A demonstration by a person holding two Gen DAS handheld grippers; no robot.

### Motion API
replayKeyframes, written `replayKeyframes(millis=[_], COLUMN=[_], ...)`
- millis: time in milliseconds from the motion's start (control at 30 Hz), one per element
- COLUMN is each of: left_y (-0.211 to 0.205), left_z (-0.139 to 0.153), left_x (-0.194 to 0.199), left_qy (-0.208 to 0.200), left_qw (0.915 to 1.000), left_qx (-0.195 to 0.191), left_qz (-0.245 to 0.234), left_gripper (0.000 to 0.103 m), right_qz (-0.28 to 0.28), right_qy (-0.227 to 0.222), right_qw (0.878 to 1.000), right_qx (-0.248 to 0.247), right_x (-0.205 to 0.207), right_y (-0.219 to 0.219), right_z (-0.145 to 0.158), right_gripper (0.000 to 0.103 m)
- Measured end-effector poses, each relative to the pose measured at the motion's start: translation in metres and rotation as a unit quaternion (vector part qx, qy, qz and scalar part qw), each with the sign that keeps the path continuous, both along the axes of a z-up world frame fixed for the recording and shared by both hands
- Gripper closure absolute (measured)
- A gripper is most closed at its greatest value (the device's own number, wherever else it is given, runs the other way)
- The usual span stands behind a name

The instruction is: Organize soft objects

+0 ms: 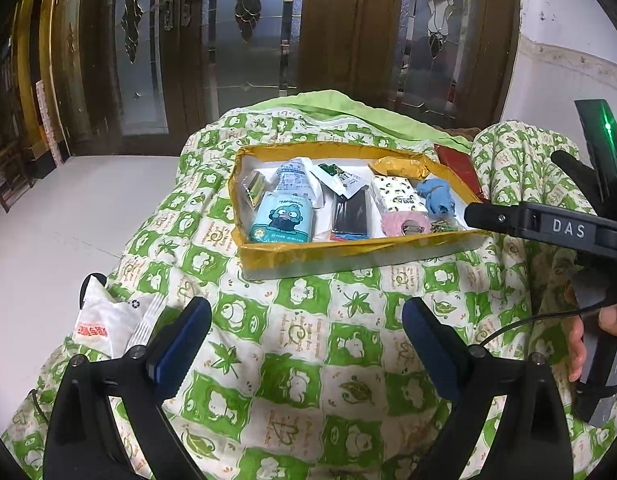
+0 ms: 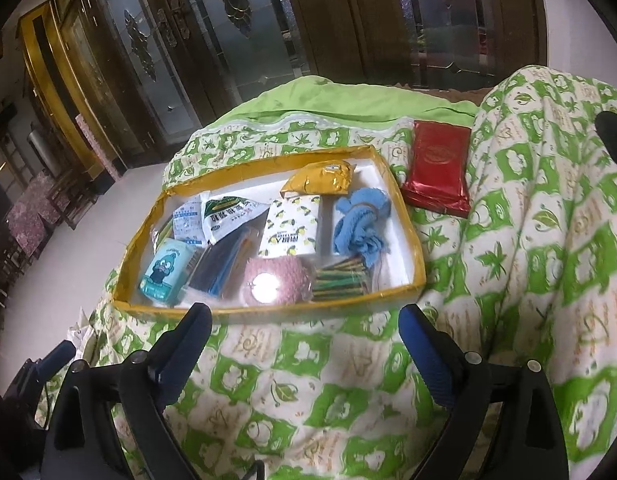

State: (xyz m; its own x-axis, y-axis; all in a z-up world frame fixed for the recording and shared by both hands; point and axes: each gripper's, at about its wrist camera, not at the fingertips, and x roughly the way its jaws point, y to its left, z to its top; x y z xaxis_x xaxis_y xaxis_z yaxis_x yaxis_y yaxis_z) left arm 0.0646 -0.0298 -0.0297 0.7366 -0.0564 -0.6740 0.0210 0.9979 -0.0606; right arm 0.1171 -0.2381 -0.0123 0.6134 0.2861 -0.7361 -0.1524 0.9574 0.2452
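Note:
A shallow white box with a yellow taped rim (image 1: 308,250) (image 2: 268,308) sits on a green-patterned quilt. It holds a blue cartoon tissue pack (image 1: 282,218) (image 2: 166,268), a lemon-print tissue pack (image 1: 396,196) (image 2: 292,226), a blue cloth (image 1: 436,196) (image 2: 358,224), a pink knitted purse (image 1: 404,224) (image 2: 276,282) and packets. A red packet (image 2: 438,168) lies right of the box. A white packet (image 1: 112,322) lies left of my left gripper (image 1: 306,340), which is open and empty. My right gripper (image 2: 304,340) is open and empty, just before the box; its body shows in the left wrist view (image 1: 548,228).
The quilt (image 1: 292,380) (image 2: 528,240) covers the surface and rises in a fold at the right. Wooden doors with glass panels (image 1: 236,40) stand behind. A pale floor (image 1: 68,220) lies to the left.

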Motion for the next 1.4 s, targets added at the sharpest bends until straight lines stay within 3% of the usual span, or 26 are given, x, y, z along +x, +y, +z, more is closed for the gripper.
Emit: replayKeyframes(millis=[500,733,967,1167,1400], left_y=[0.003,0.001,0.004,0.013,0.016], left_z=[0.014,0.026,0.031,0.031,0.029], left_x=[-0.026,-0.037,-0.044,-0.044,-0.045], left_qy=[-0.029,-0.054,-0.061,-0.053,-0.047], left_qw=[0.9987,0.9947,0.9936,0.9948,0.9951], left_qx=[0.036,0.077,0.077,0.052,0.042], left_qz=[0.02,0.042,0.055,0.07,0.075], left_gripper=[0.0,0.0,0.0,0.0,0.0], right_qz=[0.015,0.01,0.017,0.015,0.018], right_qy=[-0.048,-0.077,-0.089,-0.111,-0.102], right_qw=[0.998,0.997,0.996,0.994,0.994], right_qx=[-0.023,-0.009,-0.012,-0.022,-0.024], right_x=[-0.05,-0.08,-0.101,-0.109,-0.109], right_y=[0.012,0.015,0.025,0.029,0.031], right_z=[0.015,0.027,0.033,0.041,0.037], right_gripper=[0.001,0.001,0.001,0.001,0.001])
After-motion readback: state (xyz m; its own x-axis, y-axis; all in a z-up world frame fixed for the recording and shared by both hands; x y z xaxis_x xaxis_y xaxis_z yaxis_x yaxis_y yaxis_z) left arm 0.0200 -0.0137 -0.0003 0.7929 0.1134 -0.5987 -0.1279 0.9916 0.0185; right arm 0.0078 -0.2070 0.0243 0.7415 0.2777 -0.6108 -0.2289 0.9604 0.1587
